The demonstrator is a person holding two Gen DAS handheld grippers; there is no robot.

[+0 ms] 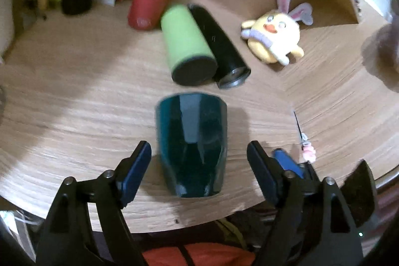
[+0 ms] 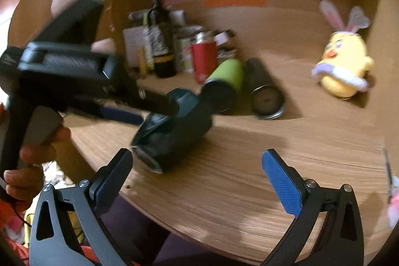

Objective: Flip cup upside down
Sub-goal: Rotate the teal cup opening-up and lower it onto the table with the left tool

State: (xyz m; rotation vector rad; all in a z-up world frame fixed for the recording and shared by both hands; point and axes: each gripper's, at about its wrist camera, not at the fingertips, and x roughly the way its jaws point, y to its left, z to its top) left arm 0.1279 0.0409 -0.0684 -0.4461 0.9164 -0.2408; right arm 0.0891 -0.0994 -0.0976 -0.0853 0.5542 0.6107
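Note:
A dark teal cup (image 1: 192, 146) lies on its side on the wooden table (image 1: 74, 116), near the front edge. My left gripper (image 1: 199, 166) is open, its fingers on either side of the cup without touching it. In the right wrist view the cup (image 2: 174, 129) lies at centre left, with the left gripper (image 2: 139, 107) reaching over it from the left. My right gripper (image 2: 197, 178) is open and empty, low over the table's front edge, to the right of the cup.
A lime green tumbler (image 1: 187, 41), a black flask (image 1: 222, 41) and a red tumbler (image 1: 149, 1) lie behind the cup. A yellow plush chick (image 1: 274, 36) sits at the right. A bottle (image 2: 160, 36) and boxes stand at the back. A pen (image 1: 303, 138) lies right of the cup.

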